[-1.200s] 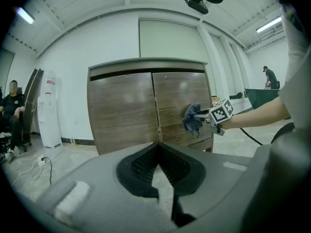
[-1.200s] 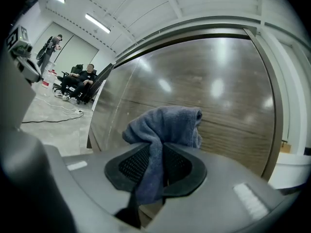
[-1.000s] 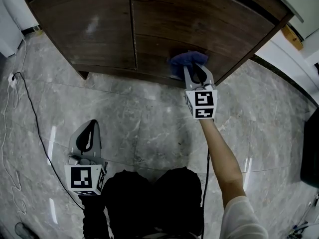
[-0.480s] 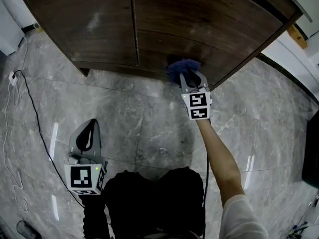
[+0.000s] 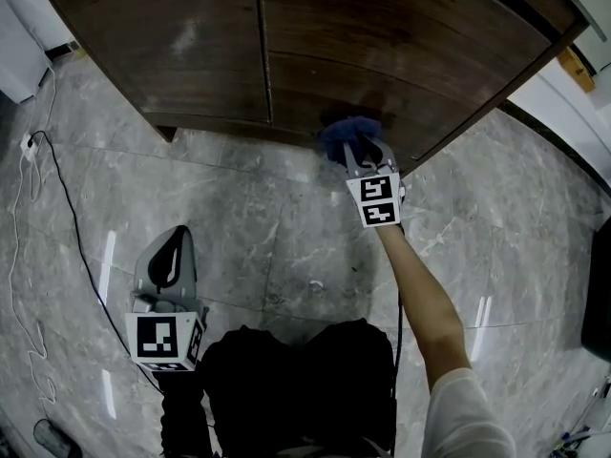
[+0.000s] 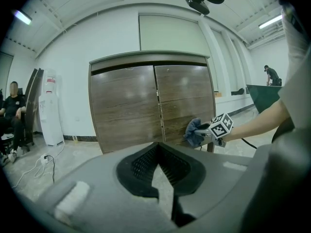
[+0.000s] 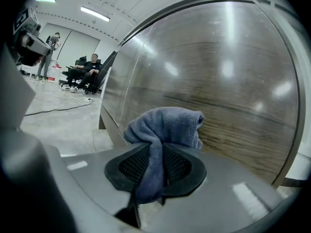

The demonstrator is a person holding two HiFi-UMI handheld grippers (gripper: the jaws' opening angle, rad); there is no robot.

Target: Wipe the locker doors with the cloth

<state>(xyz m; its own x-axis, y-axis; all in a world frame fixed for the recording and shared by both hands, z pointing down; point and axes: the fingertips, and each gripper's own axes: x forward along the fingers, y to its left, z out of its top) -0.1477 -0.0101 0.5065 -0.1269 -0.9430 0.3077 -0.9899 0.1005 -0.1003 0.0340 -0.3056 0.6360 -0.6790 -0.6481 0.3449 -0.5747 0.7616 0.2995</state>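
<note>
Two dark wooden locker doors [image 5: 191, 46] fill the top of the head view, split by a vertical seam. A blue cloth [image 5: 346, 132] is pressed on the lower part of the right door [image 7: 233, 81], close to its bottom edge. My right gripper [image 5: 361, 149] is shut on the cloth [image 7: 165, 123], which bunches up over the jaws and hangs down between them. My left gripper [image 5: 164, 260] is held low by my body, well back from the lockers and over the floor. Its jaws are shut with nothing in them [image 6: 156, 147]. In the left gripper view both doors [image 6: 146, 106] and the cloth [image 6: 194, 130] show ahead.
The floor is grey marble tile [image 5: 239, 218]. A thin cable [image 5: 57, 208] trails across it at the left. A white dispenser [image 6: 50, 108] stands left of the lockers, with a seated person [image 6: 12, 110] beyond it. White wall panels [image 5: 563, 103] stand to the right.
My right gripper has slid the cloth a little leftward along the lower right door, toward the seam. The left gripper has stayed where it was.
</note>
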